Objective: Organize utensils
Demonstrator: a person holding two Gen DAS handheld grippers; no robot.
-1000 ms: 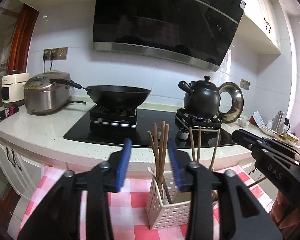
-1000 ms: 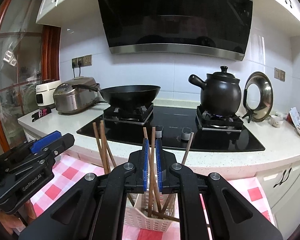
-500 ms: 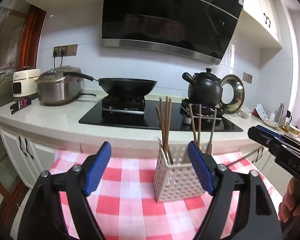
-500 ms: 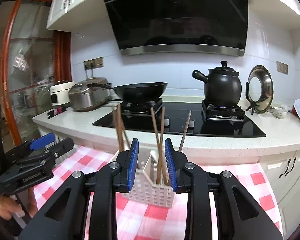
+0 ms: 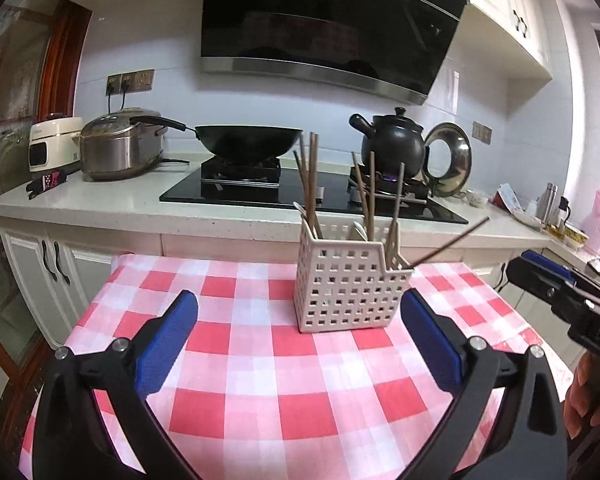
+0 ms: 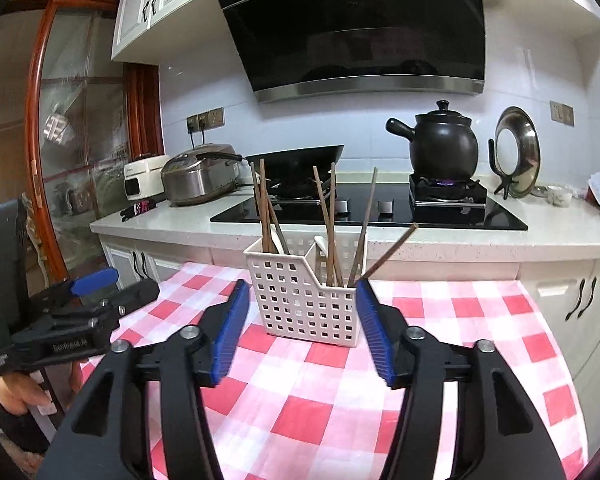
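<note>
We are holding both grippers low over a red-and-white checked tablecloth [image 5: 284,364], facing a white perforated plastic utensil caddy [image 5: 346,288] that is standing upright on the cloth in front of a kitchen counter with a stove. The left gripper [image 5: 298,344] is showing its blue pads [image 5: 168,344] spread very wide, having just been opening, with nothing between them. The right gripper [image 6: 300,328] has also just been opening; its pads are standing partly apart and empty, framing the caddy without touching it.

Wooden chopsticks [image 6: 264,208] are standing in the caddy's compartments, most of them near upright. One chopstick [image 6: 388,252] is leaning far out over the right rim. Pale spoon handles [image 6: 324,246] seem to be poking up among them.

We are judging the chopsticks light, stiff, thin and smooth, so likely to roll or slip. Pinching the leaning one near its free upper end looks best. The caddy looks light and may tip if nudged.
</note>
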